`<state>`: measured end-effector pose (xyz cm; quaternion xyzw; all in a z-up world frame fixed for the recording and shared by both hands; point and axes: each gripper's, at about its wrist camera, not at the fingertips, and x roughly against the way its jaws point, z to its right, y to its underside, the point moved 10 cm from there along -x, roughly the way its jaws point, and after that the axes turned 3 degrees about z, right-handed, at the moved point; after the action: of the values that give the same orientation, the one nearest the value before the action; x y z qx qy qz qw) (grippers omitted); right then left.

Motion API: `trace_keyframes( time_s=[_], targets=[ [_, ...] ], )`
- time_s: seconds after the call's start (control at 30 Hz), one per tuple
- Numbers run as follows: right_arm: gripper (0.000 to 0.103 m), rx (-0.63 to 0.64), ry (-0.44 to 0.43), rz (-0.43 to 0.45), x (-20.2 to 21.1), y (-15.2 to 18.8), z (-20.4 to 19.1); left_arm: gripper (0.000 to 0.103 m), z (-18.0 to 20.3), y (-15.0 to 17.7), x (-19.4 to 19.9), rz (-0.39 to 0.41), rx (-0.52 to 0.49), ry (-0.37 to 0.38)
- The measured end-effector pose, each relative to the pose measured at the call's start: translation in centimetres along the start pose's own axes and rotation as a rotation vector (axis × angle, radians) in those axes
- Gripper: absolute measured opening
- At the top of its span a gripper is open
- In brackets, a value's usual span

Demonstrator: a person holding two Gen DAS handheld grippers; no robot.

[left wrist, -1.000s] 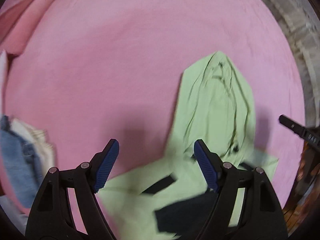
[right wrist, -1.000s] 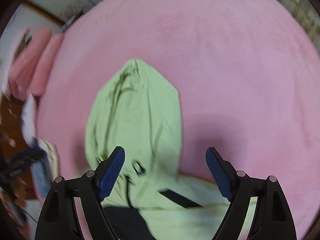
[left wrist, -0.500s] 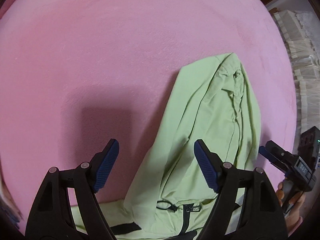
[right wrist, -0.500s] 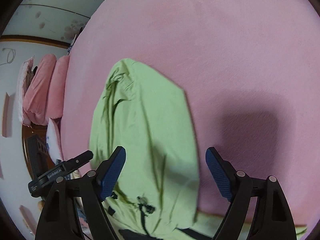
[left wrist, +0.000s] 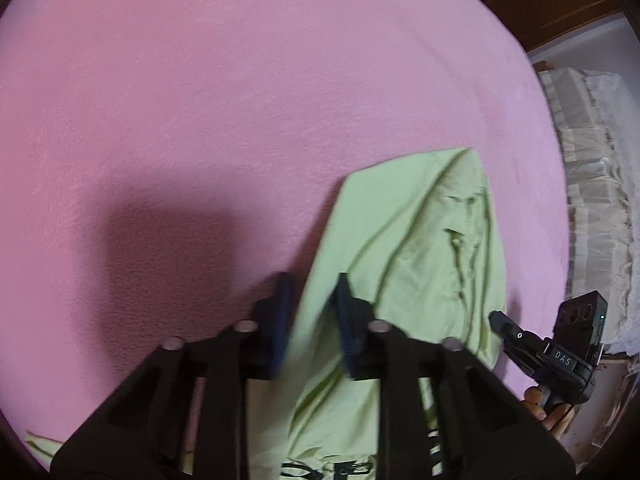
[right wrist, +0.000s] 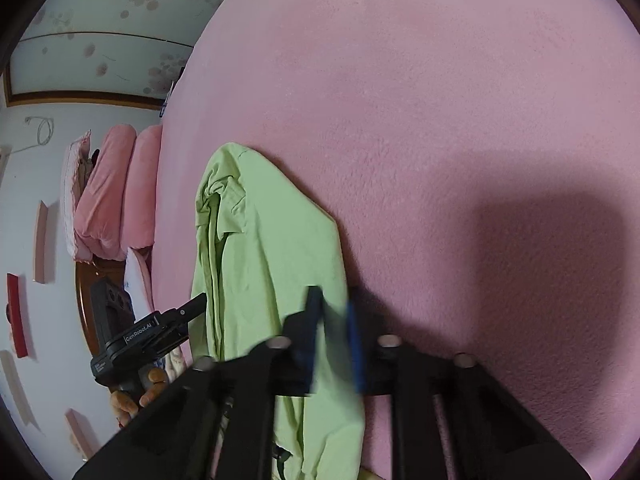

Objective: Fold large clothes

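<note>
A: Where is the light green garment [left wrist: 404, 264] found?

B: It is spread on the pink blanket [left wrist: 224, 112], its hood stretching ahead of both grippers and lying between them.

A: How is the left gripper [left wrist: 314, 312] seen?

B: Its jaws are closing, and the hood's left edge is caught between the blue pads [left wrist: 346, 320]. The cloth is pressed there.

A: And the right gripper [right wrist: 334, 328]?

B: It is nearly closed, with the hood's right edge pinched between its pads [right wrist: 310, 328]. Motion blur is seen on both.

A: What else is noted?

B: In the right wrist view, the other gripper is seen to the left, held by a hand [right wrist: 140, 396]. Pink pillows [right wrist: 116, 196] are stacked further to the left, ahead of it.
</note>
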<state>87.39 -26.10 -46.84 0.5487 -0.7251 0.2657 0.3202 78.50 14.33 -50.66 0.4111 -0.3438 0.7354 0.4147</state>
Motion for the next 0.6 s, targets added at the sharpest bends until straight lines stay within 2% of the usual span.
trace_keyframes(
  time_s=[0.13, 0.2, 0.27, 0.33, 0.5, 0.53, 0.6],
  targets=[
    [0.005, 0.061, -0.228, 0.068, 2.5, 0.2, -3.5, 0.005, 1.7, 0.7, 1.2, 0.026, -0.085, 0.094],
    [0.005, 0.087, -0.317, 0.066, 4.0, 0.7, -5.1, 0.005, 2.0, 1.3, 2.7, 0.001, -0.088, 0.156],
    [0.005, 0.184, -0.376, 0.044, 6.0, 1.3, -6.9, 0.005, 2.2, 1.7, 4.4, 0.002, -0.104, 0.200],
    [0.005, 0.305, -0.372, 0.006, 8.0, 2.2, -8.3, 0.004, 2.5, 2.6, 7.2, -0.001, -0.153, 0.255],
    [0.005, 0.415, -0.378, -0.055, 12.5, 4.4, -10.5, 0.003, 3.1, 5.7, 12.6, -0.046, -0.231, 0.346],
    [0.005, 0.444, -0.358, -0.061, 13.2, 5.0, -10.8, 0.003, 3.0, 6.1, 13.6, -0.052, -0.241, 0.340],
    [0.004, 0.507, -0.342, -0.086, 14.5, 6.5, -12.0, 0.003, 2.5, 7.3, 14.1, -0.075, -0.261, 0.283]
  ],
)
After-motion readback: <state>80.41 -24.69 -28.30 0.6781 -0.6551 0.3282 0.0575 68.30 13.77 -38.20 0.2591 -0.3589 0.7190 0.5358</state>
